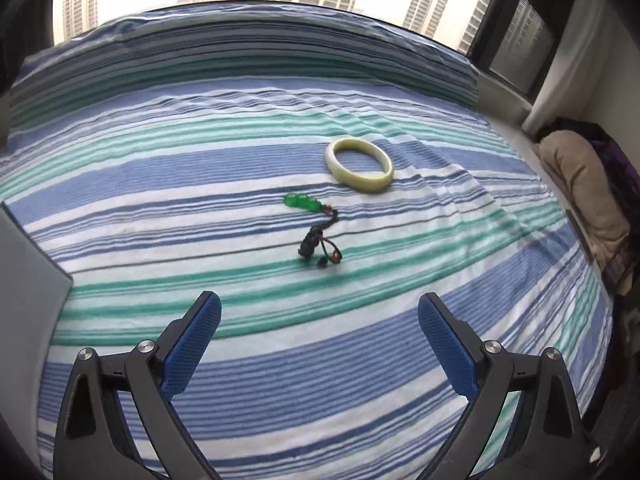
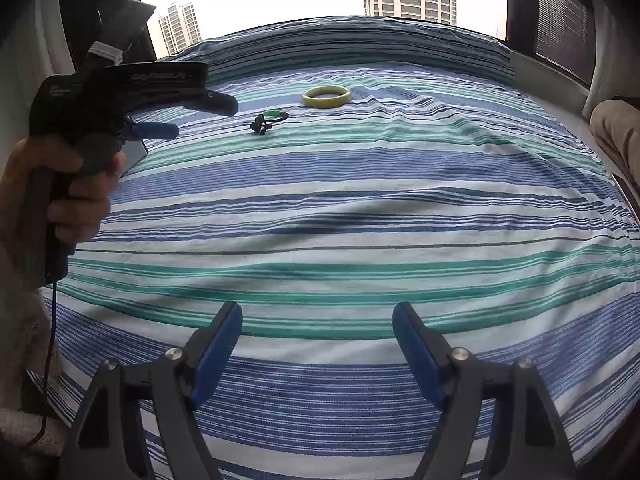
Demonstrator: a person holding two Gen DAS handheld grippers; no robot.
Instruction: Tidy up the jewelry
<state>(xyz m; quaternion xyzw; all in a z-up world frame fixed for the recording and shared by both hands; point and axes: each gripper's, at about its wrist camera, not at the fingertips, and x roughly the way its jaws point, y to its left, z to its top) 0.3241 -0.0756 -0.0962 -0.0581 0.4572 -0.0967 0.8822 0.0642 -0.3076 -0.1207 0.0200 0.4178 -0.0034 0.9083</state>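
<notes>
A pale yellow-white bangle (image 1: 359, 163) lies flat on the striped bedspread (image 1: 200, 208). Just in front of it lies a green pendant (image 1: 303, 203) on a dark knotted cord (image 1: 316, 246). My left gripper (image 1: 319, 312) is open and empty, hovering short of the cord. In the right wrist view the bangle (image 2: 327, 96) and pendant with cord (image 2: 267, 119) lie far ahead. My right gripper (image 2: 317, 320) is open and empty, well back from them. The left gripper (image 2: 188, 114) shows at the left of that view, held in a hand.
A grey flat box edge (image 1: 28, 276) sits at the left of the bed; it also shows in the right wrist view (image 2: 135, 154). A beige cushion (image 1: 580, 184) lies beyond the bed's right edge. A window with towers is behind the bed.
</notes>
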